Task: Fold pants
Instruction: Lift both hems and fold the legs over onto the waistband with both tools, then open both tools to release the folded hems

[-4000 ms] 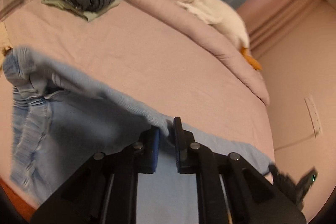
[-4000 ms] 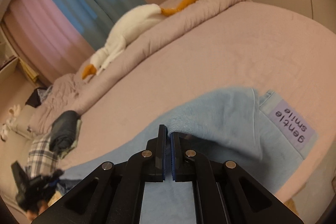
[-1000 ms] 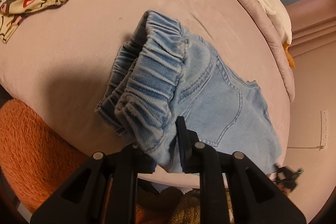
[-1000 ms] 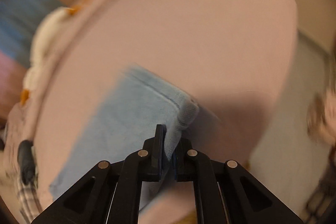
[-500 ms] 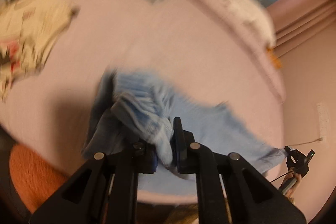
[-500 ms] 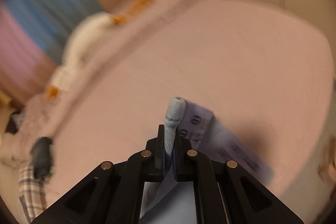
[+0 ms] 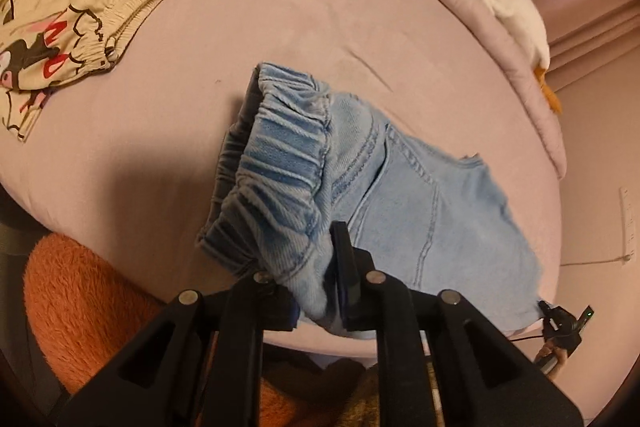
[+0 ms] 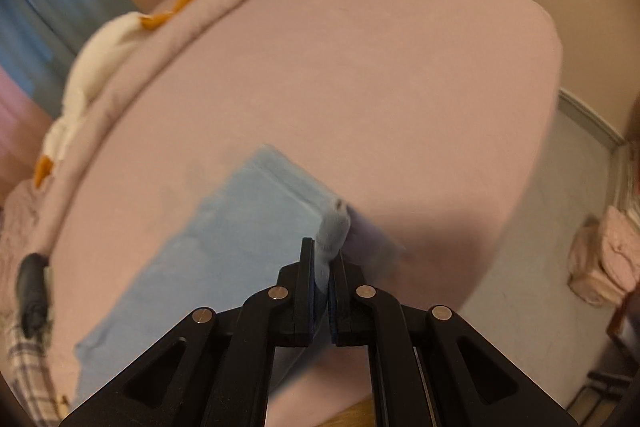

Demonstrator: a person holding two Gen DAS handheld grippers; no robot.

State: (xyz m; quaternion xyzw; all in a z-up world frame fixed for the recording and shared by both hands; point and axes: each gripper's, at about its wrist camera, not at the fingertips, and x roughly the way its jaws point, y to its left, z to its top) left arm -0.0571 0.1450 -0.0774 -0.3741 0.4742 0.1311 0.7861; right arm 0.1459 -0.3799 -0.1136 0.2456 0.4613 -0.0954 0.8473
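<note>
Evidently mid-fold: the pants (image 7: 400,195) lie on the bed (image 7: 280,27), near its front edge. The left gripper (image 7: 320,291) pinches the elastic waistband (image 7: 276,163); the right gripper (image 8: 322,287) pinches the hem end. Next, I judge, carry one end across onto the other.

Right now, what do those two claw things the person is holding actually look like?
Both the left gripper and the right gripper are matte black and angular. Each has two flat fingers lined with blue pads, braced by triangular struts with open cutouts and round silver pivot pins. No cables or sleeves show on either.
</note>
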